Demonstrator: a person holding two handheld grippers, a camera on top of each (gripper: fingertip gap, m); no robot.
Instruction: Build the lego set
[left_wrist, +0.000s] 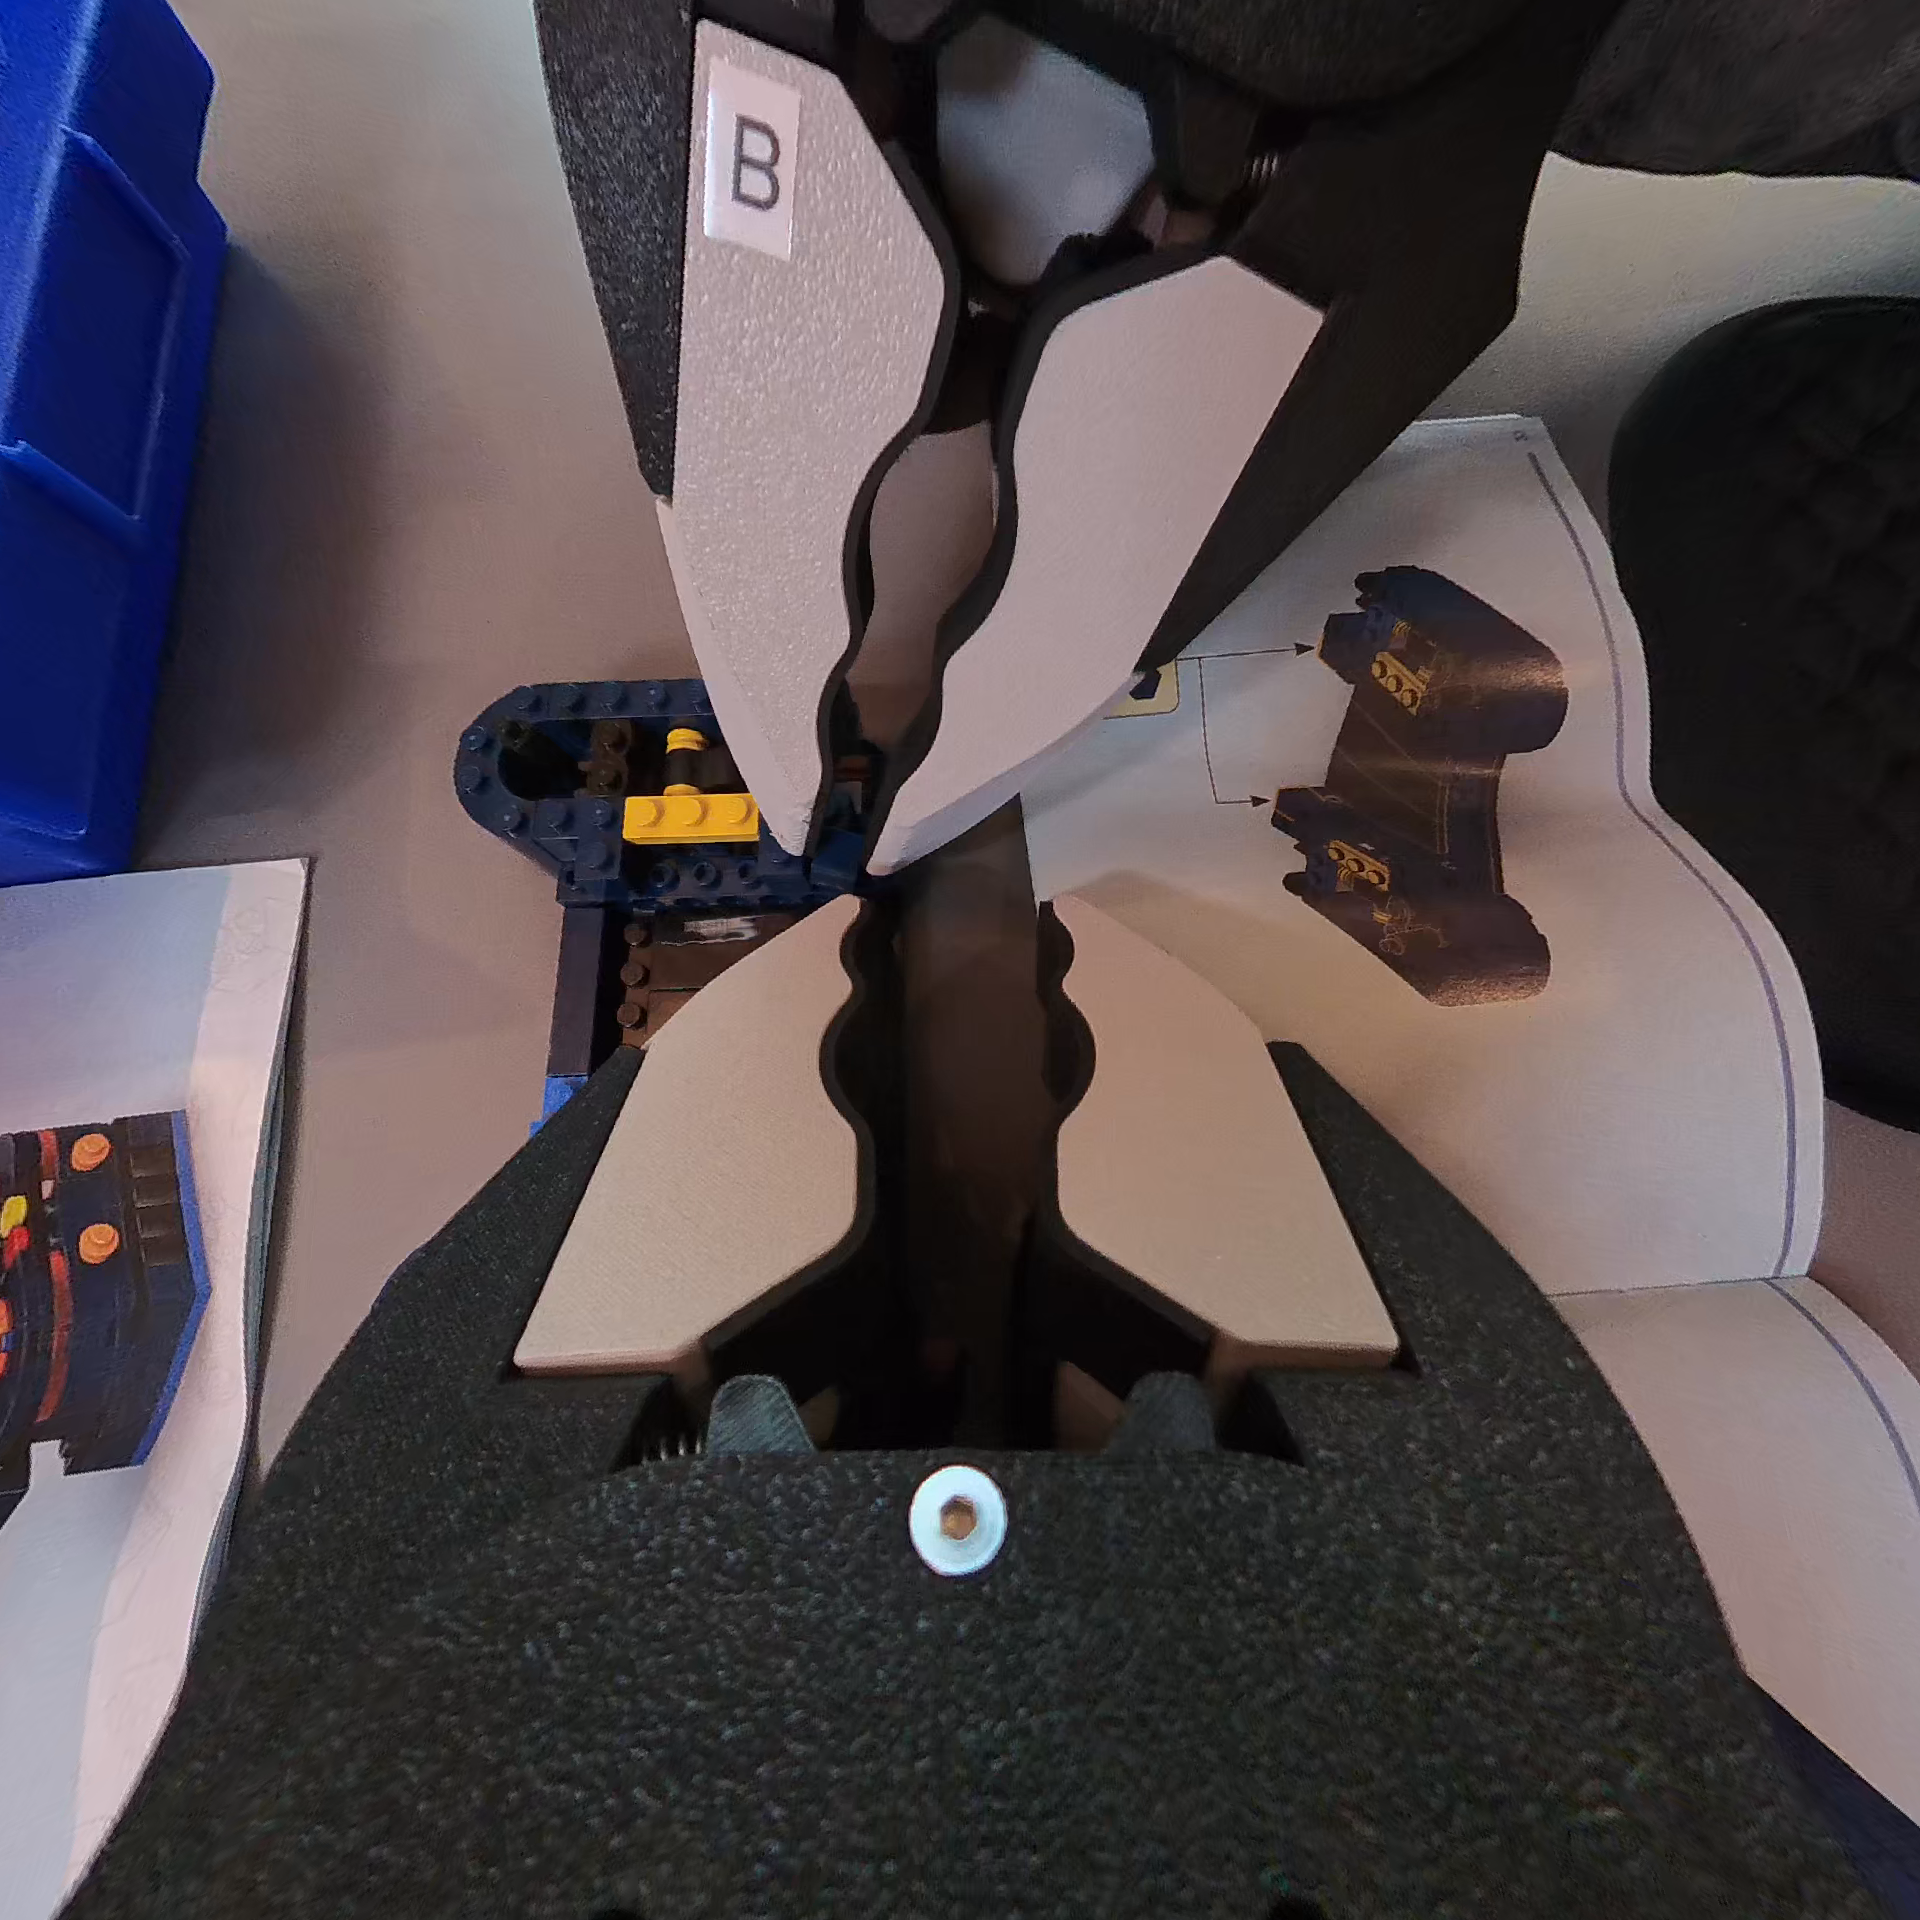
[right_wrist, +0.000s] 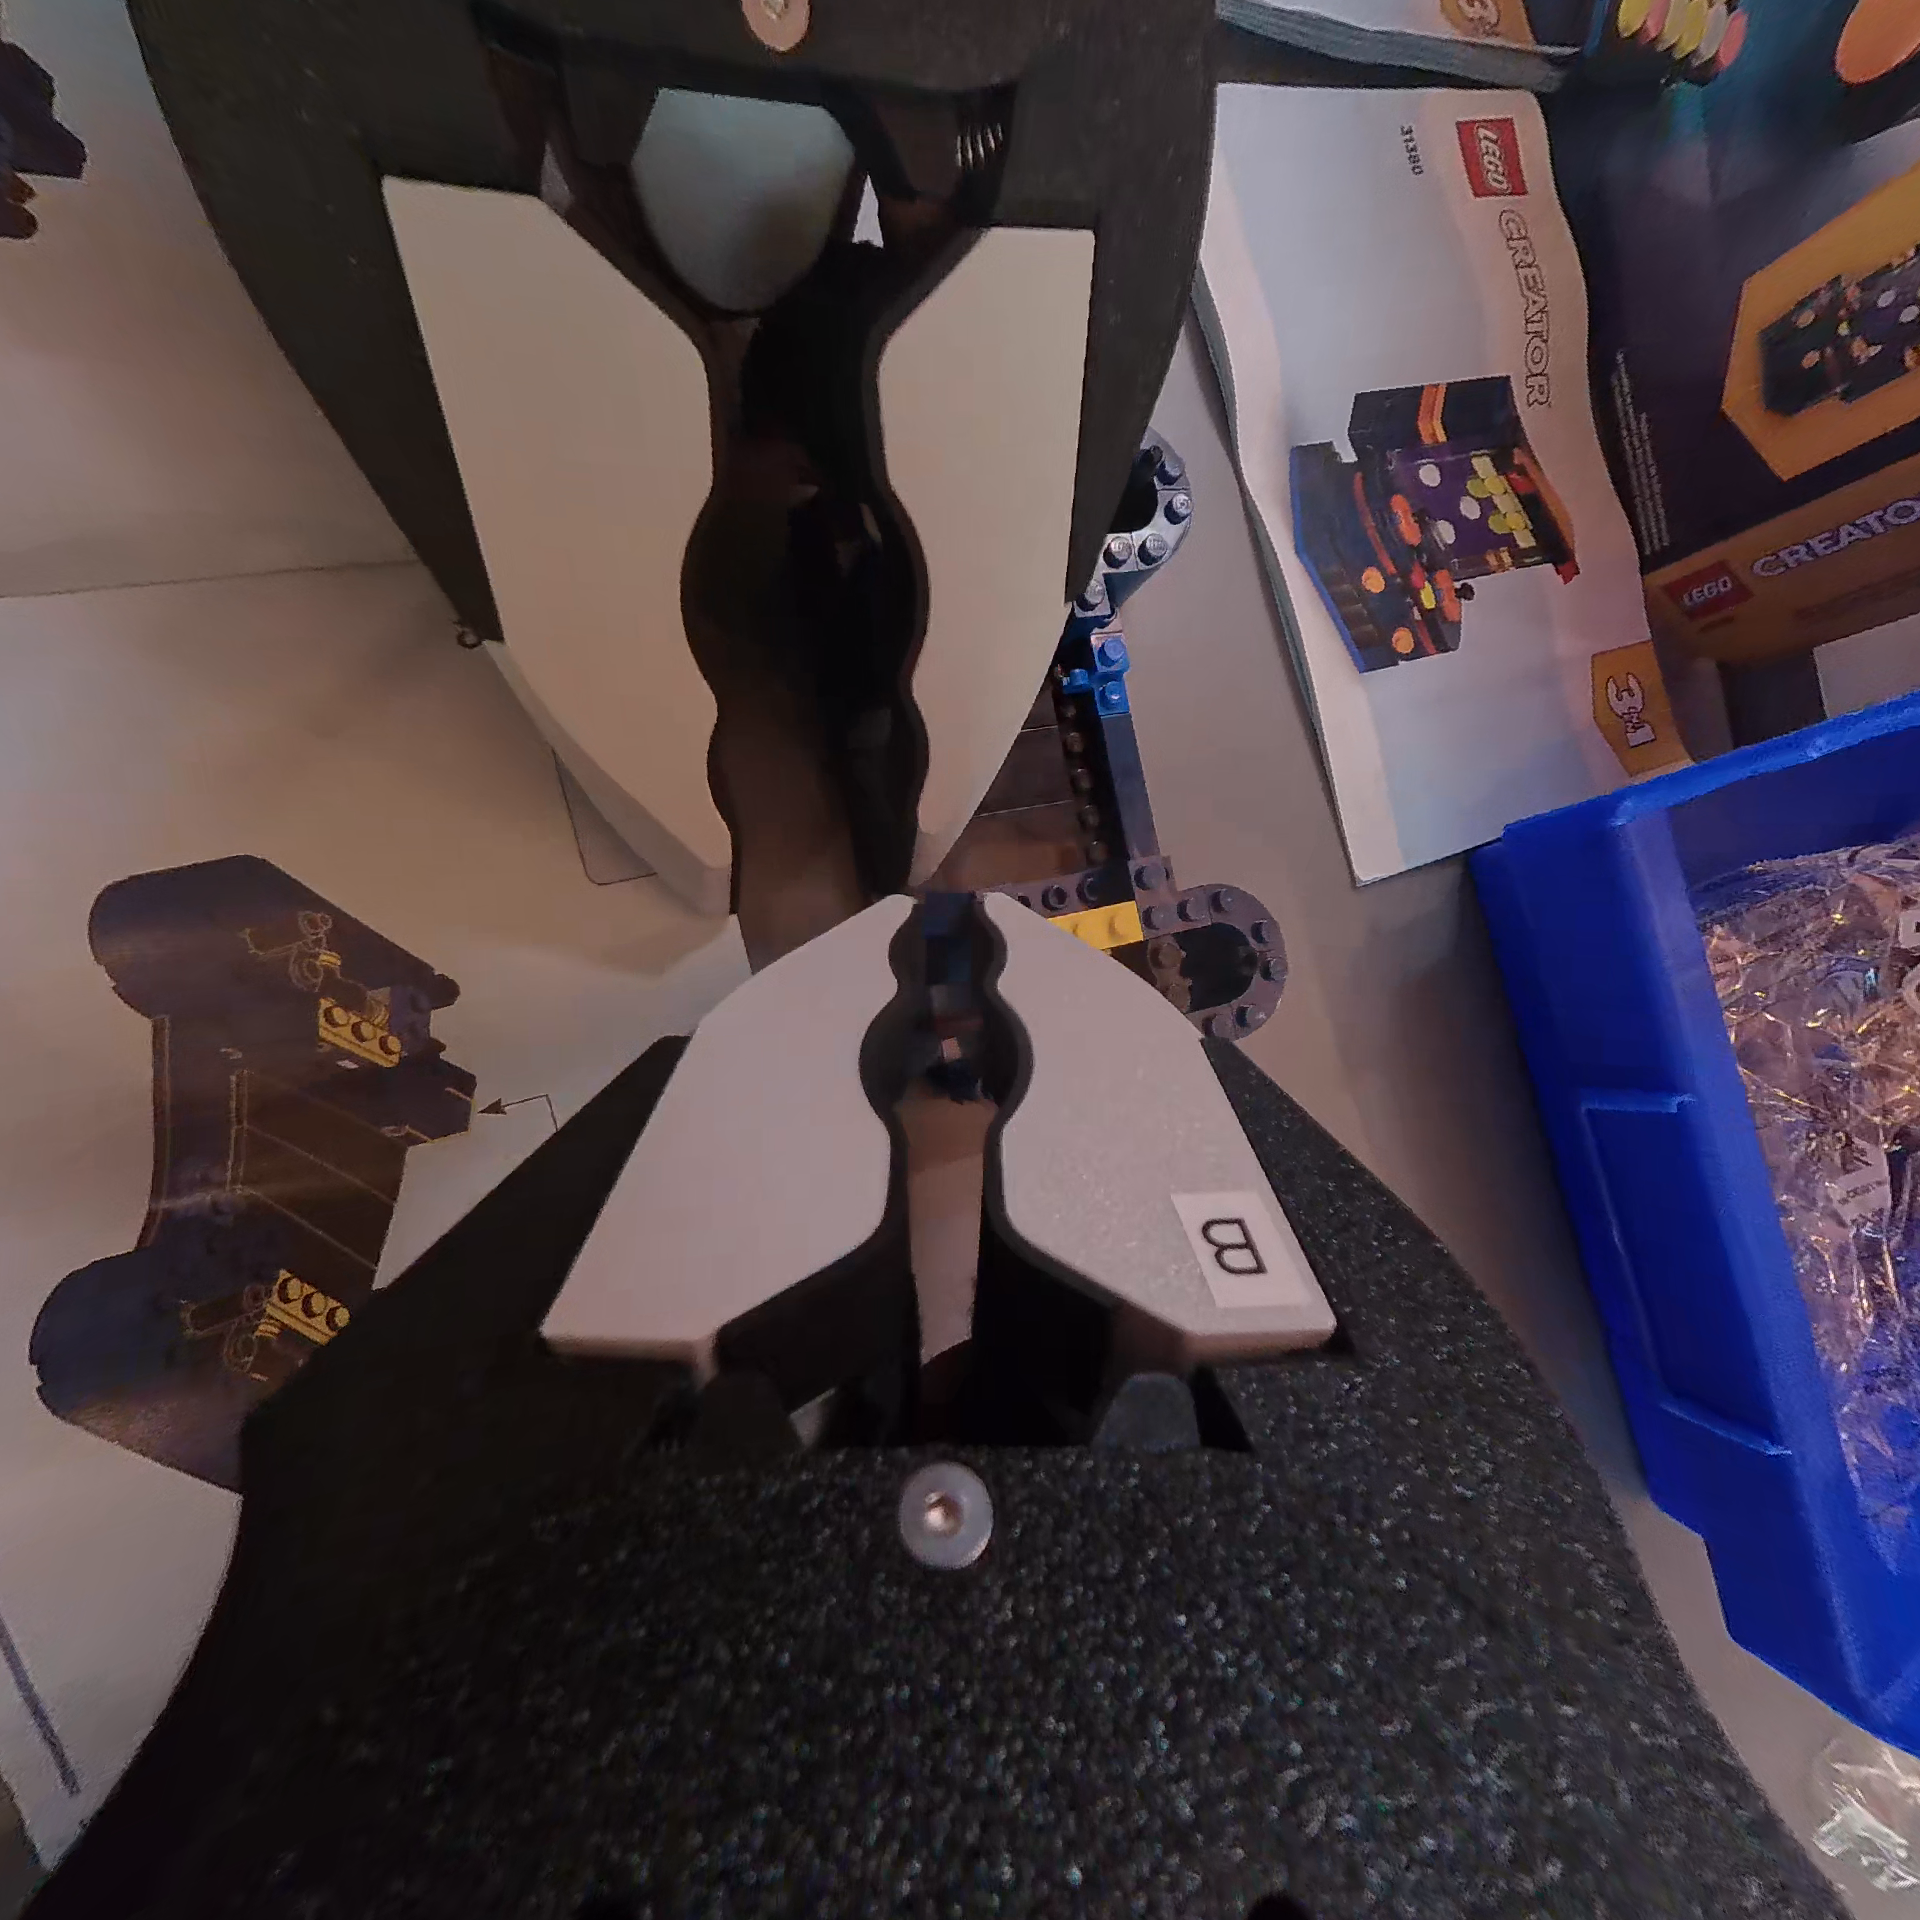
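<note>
Two hand-held claws meet tip to tip over a half-built dark blue brick model (left_wrist: 582, 821) lying flat on a pale surface (left_wrist: 416, 416). The right claw (right_wrist: 940, 914) is clenched on a small blue piece (right_wrist: 948, 940) at the edge of the model, its pads close on either side, which seems to pin the build in place. The left claw (left_wrist: 951, 914) stands released, its fingers apart with only shadow between them, and it grips nothing; it hovers just beside the right claw's tips. A yellow studded plate (left_wrist: 691, 821) sits on the model next to the held spot. An open instruction booklet (left_wrist: 1455, 935) lies right beside the model, its page showing a drawing of the build, probably placed there for easy reference. A second booklet (right_wrist: 1455, 468) and a blue bin (right_wrist: 1662, 1247) of clear plastic bags (right_wrist: 1818, 1039) lie on the model's far side, within reach but clear of the work.
</note>
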